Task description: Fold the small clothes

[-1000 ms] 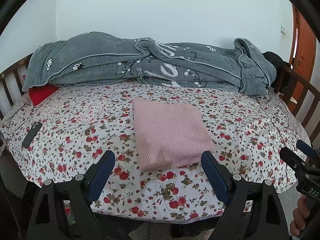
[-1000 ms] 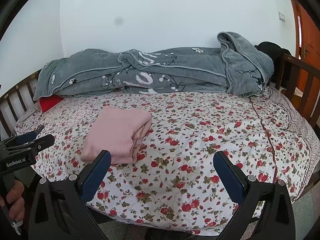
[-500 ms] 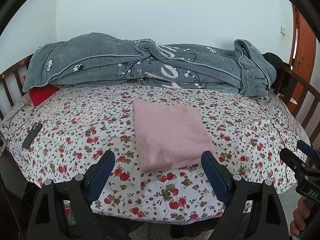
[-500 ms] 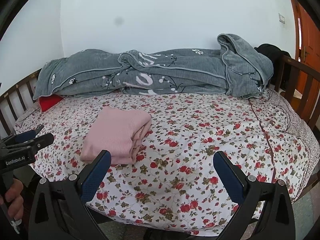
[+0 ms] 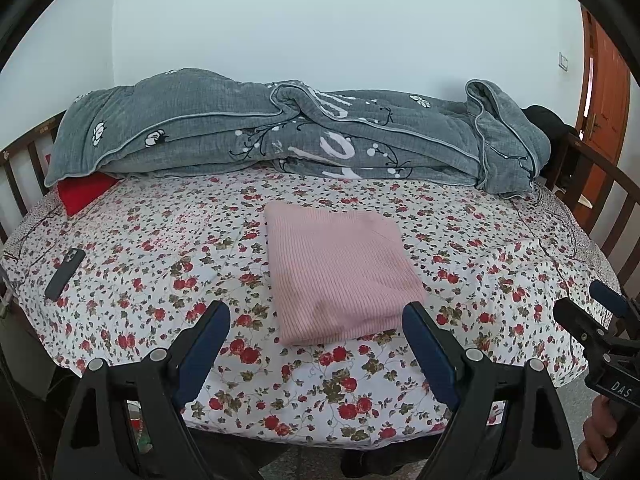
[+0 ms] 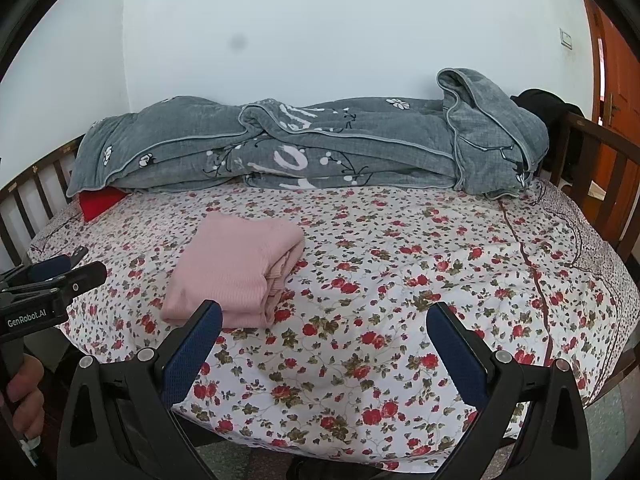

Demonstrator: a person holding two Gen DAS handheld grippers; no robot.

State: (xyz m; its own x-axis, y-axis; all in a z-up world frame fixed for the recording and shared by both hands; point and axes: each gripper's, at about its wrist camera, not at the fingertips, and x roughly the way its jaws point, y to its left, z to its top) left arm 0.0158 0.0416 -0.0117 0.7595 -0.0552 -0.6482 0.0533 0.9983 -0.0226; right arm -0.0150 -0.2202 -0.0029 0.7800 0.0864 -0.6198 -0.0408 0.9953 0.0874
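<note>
Two open grippers held above a folded pink top on a bed

Both grippers hang at the near edge of the bed, jaws spread wide and holding nothing. The left gripper sits just short of the pink top, which is folded into a neat block and lies flat on the floral sheet, near the front and left of the middle. Its stacked fold edges face right. Neither gripper touches it. The right gripper hovers over bare sheet, with the top off to its left.

Nothing stands between the grippers and the top. A grey quilt lies bunched along the far side against the white wall, with a red cushion poking out under its left end. A dark phone rests near the sheet's left edge, well apart from the top. Wooden rails close both ends of the bed. A dark garment is draped at the right end, and an orange door stands beyond it.
</note>
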